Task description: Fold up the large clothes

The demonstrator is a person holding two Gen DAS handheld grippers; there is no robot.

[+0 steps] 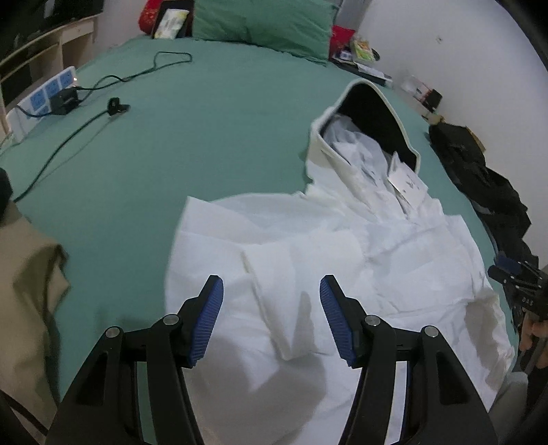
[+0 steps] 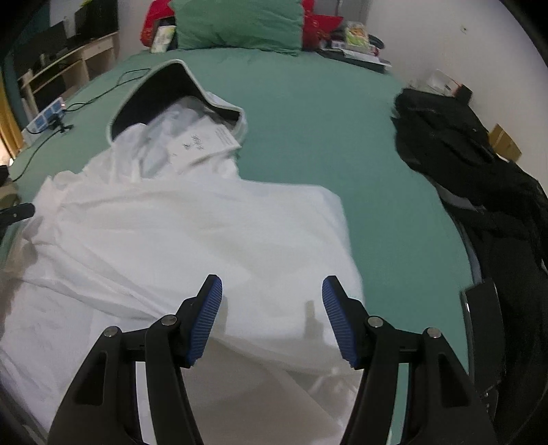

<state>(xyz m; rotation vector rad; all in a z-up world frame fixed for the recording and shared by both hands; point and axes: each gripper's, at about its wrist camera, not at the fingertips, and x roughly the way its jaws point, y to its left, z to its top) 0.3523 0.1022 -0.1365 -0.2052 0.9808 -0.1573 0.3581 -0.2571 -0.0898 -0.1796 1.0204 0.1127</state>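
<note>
On the green bed, your white jacket sprawls half-folded, hood towards the pillow. It looks light, soft and probably slippery, so pinch doubled edges or the hem, not a single layer. A black bag crowds the right side; a beige garment lies left. Further off, the cable is well apart. Left gripper and right gripper both hang wide and empty above the cloth.
</note>
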